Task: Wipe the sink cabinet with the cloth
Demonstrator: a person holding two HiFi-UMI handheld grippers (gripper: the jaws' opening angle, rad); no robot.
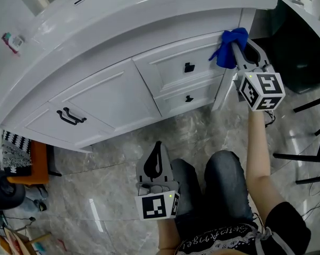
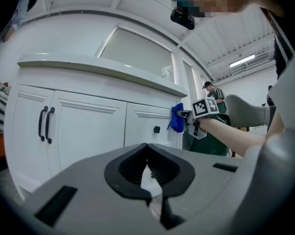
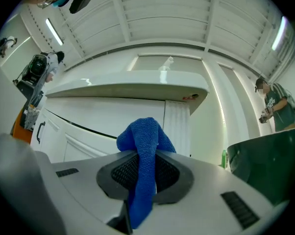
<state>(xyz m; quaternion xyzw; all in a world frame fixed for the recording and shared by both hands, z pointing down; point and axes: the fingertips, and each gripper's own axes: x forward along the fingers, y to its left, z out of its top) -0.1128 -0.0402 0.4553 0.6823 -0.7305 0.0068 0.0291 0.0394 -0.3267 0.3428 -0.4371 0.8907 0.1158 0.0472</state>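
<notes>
Head view has my right gripper (image 1: 233, 48) with its fingers clamped on the blue cloth (image 1: 226, 51). The cloth is up at the cabinet's (image 1: 145, 92) top right corner, just under the worktop (image 1: 149, 20) beside the top drawer (image 1: 170, 62). Left gripper (image 1: 156, 157) hangs low over the floor (image 1: 96, 185), fingers together, nothing in them. My guess is wiping's underway at the right end, with the doors (image 1: 104, 97) and lower drawer (image 1: 176, 102) left. No streaks to confirm, though.
</notes>
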